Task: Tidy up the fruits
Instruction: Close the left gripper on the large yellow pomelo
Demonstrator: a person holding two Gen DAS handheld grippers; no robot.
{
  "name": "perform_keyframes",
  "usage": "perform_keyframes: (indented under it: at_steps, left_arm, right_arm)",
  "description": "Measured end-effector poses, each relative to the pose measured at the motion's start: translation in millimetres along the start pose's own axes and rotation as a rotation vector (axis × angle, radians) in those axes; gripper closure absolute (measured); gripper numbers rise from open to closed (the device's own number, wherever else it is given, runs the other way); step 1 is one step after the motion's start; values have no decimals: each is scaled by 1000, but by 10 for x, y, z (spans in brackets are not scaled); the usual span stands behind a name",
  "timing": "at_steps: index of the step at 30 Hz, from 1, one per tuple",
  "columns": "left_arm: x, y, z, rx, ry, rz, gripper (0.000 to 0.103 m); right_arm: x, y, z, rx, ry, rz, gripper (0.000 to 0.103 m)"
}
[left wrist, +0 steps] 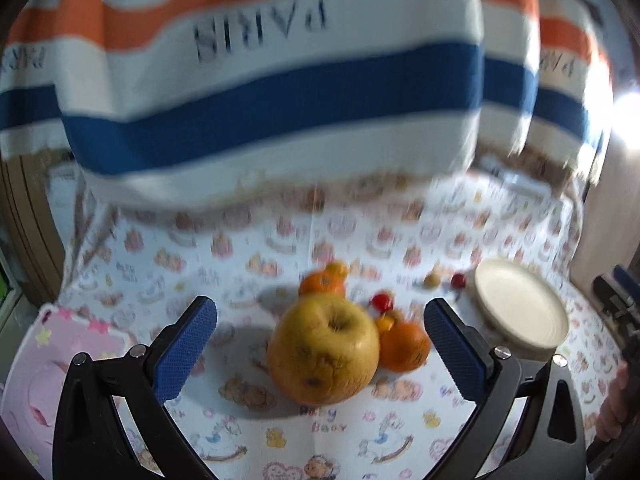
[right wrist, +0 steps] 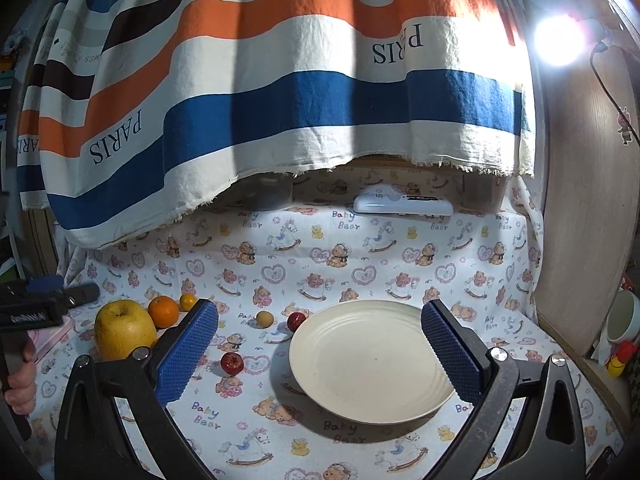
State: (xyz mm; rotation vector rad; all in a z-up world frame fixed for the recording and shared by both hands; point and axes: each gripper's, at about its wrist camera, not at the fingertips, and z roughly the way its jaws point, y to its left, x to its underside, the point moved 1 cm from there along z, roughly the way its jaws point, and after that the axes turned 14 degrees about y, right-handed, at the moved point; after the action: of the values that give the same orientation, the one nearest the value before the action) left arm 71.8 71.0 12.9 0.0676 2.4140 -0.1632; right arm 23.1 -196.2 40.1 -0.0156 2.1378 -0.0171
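Observation:
A big yellow apple (left wrist: 323, 350) sits on the printed cloth between the wide-open fingers of my left gripper (left wrist: 320, 322), untouched. An orange (left wrist: 404, 346) lies just right of it, another orange (left wrist: 322, 282) behind, and small red fruits (left wrist: 381, 301) and a tan one (left wrist: 431, 280) further back. The cream plate (left wrist: 520, 308) lies to the right. In the right wrist view my right gripper (right wrist: 320, 322) hangs open over the empty plate (right wrist: 372, 360). The yellow apple (right wrist: 124, 330), an orange (right wrist: 163, 311), a tan fruit (right wrist: 265, 318) and two red fruits (right wrist: 232, 362) lie left of the plate.
A striped cloth (right wrist: 280, 100) hangs over the back of the table. A white device (right wrist: 404, 204) lies at the rear. A bright lamp (right wrist: 560, 40) shines at the upper right, by a wooden panel (right wrist: 588, 200). A pink mat (left wrist: 60, 360) lies at the left. A mug (right wrist: 622, 316) stands far right.

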Motion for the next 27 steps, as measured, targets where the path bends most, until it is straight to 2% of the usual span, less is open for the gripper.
perform_keyframes:
  at_steps: [3, 6, 10, 12, 17, 21, 24, 27]
  left_arm:
    - [9, 68, 232, 8, 101, -33, 0]
    - [29, 157, 381, 22, 139, -73, 0]
    - [59, 202, 524, 149, 219, -95, 3]
    - [60, 195, 544, 173, 229, -97, 3]
    - [71, 128, 595, 116, 227, -58, 3]
    - [97, 97, 700, 61, 255, -34, 3]
    - [111, 85, 718, 49, 253, -26, 3]
    - [103, 55, 763, 25, 258, -8, 3]
  right_arm:
    - [-8, 51, 12, 3, 12, 3, 1]
    - [-34, 134, 4, 4, 2, -9, 1]
    - [-55, 241, 30, 7, -21, -18, 1]
    - [-39, 288, 76, -3, -15, -26, 1]
    - [46, 311, 205, -7, -4, -45, 1]
    - [89, 223, 334, -34, 49, -14, 1]
    - [98, 133, 408, -54, 86, 30, 1]
    - [101, 96, 439, -24, 102, 45, 1]
